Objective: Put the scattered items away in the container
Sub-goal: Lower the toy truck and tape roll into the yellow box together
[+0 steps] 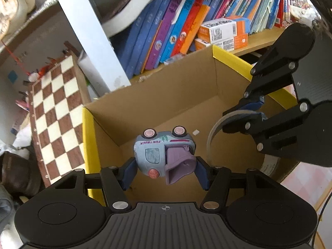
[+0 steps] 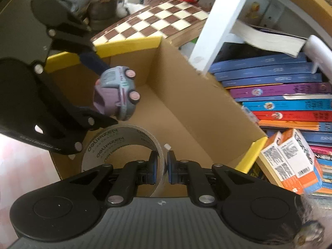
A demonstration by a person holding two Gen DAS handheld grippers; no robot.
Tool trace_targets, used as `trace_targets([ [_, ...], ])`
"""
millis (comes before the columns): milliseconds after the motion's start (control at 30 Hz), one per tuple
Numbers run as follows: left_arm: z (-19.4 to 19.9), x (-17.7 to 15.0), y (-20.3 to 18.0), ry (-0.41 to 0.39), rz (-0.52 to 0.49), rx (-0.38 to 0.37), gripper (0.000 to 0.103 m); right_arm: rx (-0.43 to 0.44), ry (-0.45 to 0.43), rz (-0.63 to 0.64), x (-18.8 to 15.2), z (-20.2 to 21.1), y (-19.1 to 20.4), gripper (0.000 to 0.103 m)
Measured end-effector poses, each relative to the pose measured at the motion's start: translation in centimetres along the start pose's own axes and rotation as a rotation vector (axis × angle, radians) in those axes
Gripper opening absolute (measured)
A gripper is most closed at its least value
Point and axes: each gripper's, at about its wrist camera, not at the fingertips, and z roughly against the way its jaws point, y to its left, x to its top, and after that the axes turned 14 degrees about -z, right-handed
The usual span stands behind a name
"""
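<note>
My left gripper [image 1: 165,171] is shut on a light blue toy truck [image 1: 160,151] with pink wheels and a purple scoop, held upside down over the open cardboard box [image 1: 170,95] with yellow flaps. The truck also shows in the right wrist view [image 2: 119,91], above the box [image 2: 199,108]. My right gripper [image 2: 163,166] is shut on the wall of a roll of clear tape [image 2: 124,143], held over the box's near side. In the left wrist view the right gripper [image 1: 249,112] and the tape roll [image 1: 213,132] are at the right.
A chessboard [image 1: 56,112] leans beside the box on the left. A shelf of upright books [image 1: 180,20] and small orange and white cartons [image 1: 224,31] stand just behind the box. A white shelf post [image 1: 87,33] rises at the back left.
</note>
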Motion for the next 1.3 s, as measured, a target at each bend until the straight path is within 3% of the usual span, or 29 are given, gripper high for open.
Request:
trace_targets([
  [400,-3.1,0.6,0.4,0.096,-0.041,-0.077,0.059,0.049,0.085,0.019,0.7,-2.3,-0.1,0.010],
  [833,-3.7,0.7,0.4,0.146,-0.076,-0.127,0.059,0.080,0.181,0.030,1.0,-3.4,0.0,0.010],
  [1300,-3.9,0.6,0.5,0.180,-0.081,-0.166,0.059,0.073,0.212,0.031,0.8,-3.3,0.5,0.011],
])
